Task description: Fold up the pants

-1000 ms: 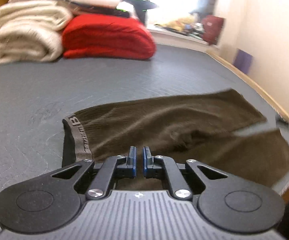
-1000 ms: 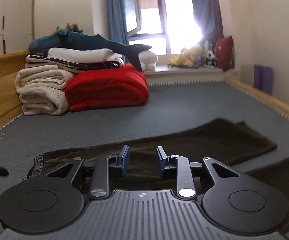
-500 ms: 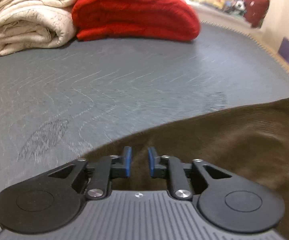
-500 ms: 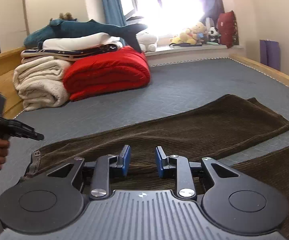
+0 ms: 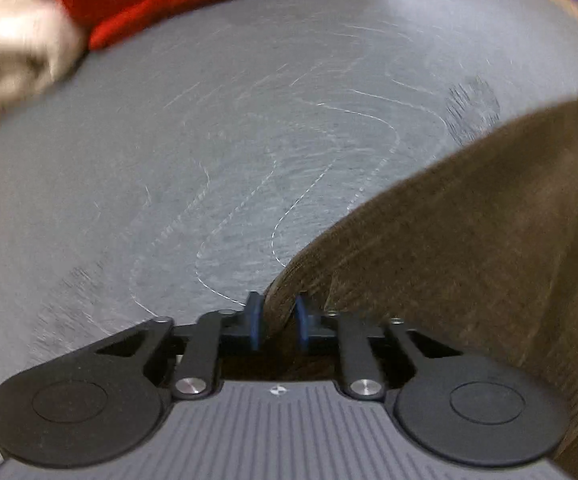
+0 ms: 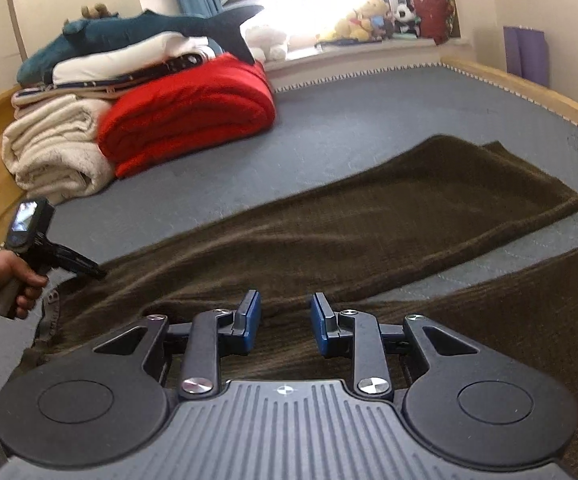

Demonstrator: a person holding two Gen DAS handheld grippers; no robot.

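Grey mat (image 6: 369, 120); blankets (image 6: 185, 116) stacked behind. Brown pants (image 6: 369, 232) lie flat. Left gripper (image 5: 277, 316), having just closed, pinches pants edge; right gripper (image 6: 283, 320) open above them.

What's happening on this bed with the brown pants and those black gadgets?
A person is folding brown pants spread on a grey bed, using a two-finger tool in each hand. The left tool has just been closing and now pinches the pants' edge near the waistband. The right tool hovers open above the fabric, gripping nothing. The two legs lie apart, so no fold is made yet. Folded blankets are stacked behind.
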